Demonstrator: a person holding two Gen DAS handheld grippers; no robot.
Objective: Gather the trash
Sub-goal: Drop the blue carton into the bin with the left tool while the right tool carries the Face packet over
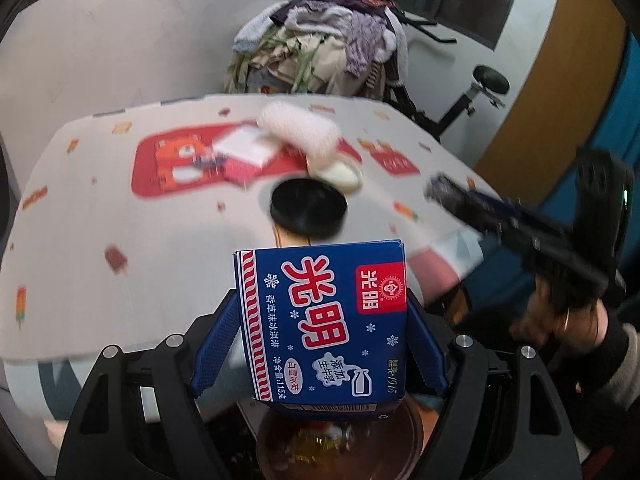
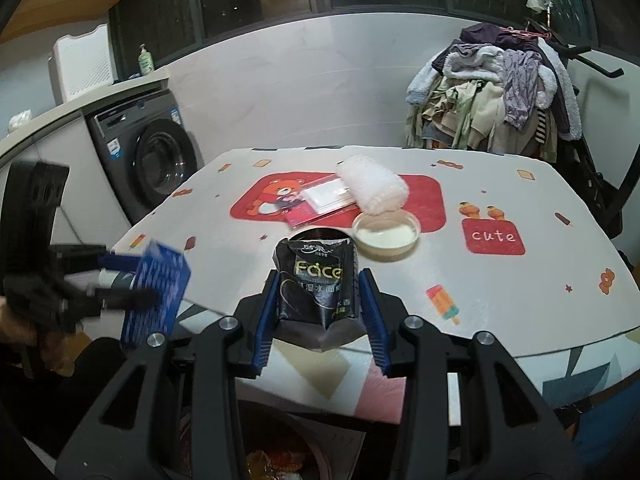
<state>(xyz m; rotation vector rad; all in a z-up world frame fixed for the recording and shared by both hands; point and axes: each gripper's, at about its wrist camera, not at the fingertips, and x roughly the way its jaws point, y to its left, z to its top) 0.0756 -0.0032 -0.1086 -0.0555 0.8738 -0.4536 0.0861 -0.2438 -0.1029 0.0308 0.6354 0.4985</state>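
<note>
My left gripper (image 1: 322,320) is shut on a blue ice-cream carton (image 1: 324,344), which stands upright between the blue pads (image 1: 216,348). Below it is a round bin (image 1: 340,444) with wrappers inside. In the right wrist view the same carton (image 2: 156,292) shows blurred at the left, off the table's corner. My right gripper (image 2: 320,280) is shut on a black "Face" wipes pouch (image 2: 316,284), above the table's near edge, and a bin (image 2: 280,456) lies under it. The right gripper (image 1: 520,224) appears as a dark blur in the left wrist view.
On the patterned tablecloth (image 2: 500,292) are a bowl of white liquid (image 2: 386,236), a rolled white towel (image 2: 372,188), a black round lid (image 1: 308,210) and flat packets (image 2: 320,200). A washing machine (image 2: 156,168) stands left; a clothes pile (image 2: 492,92) stands behind the table.
</note>
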